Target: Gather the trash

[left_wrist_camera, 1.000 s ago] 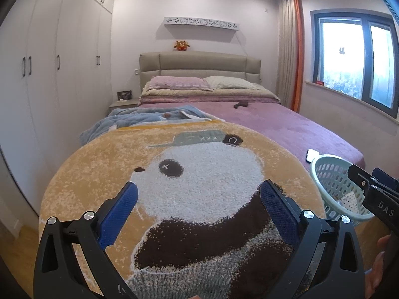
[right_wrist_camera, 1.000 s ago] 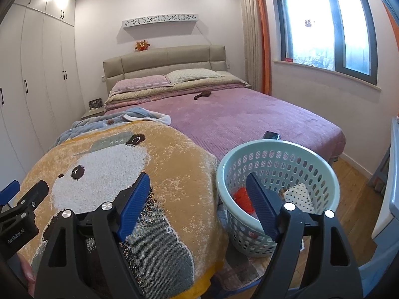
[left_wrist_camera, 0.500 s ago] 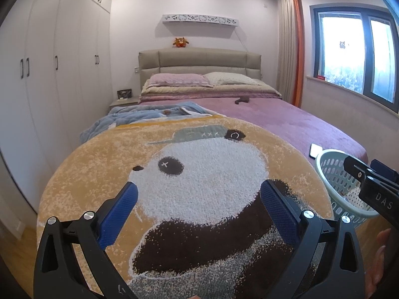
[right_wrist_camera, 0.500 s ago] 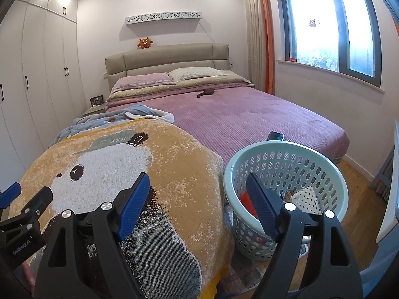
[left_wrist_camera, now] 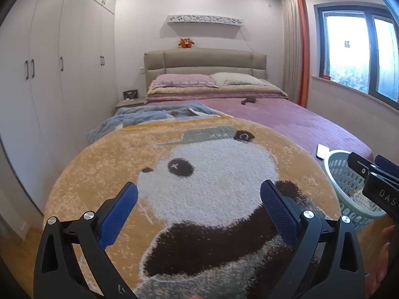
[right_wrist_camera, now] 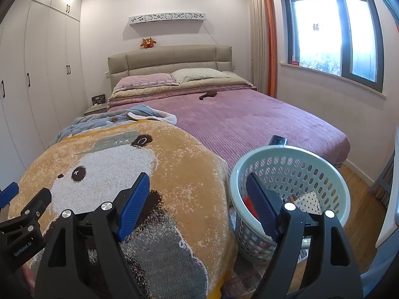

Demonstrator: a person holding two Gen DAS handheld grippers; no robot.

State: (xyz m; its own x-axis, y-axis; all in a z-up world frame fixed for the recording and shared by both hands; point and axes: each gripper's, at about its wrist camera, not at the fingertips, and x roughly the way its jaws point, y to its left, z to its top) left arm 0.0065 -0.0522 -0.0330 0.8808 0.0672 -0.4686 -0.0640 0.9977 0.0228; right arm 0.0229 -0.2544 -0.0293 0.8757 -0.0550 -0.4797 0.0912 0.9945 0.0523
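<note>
Lying just right of the empty, wide-open right gripper (right_wrist_camera: 197, 199) – the nearer one – the pale green perforated plastic basket (right_wrist_camera: 294, 154) is seen holding scraps (red, white); the left gripper (left_wrist_camera: 199, 204) is spread too.
</note>
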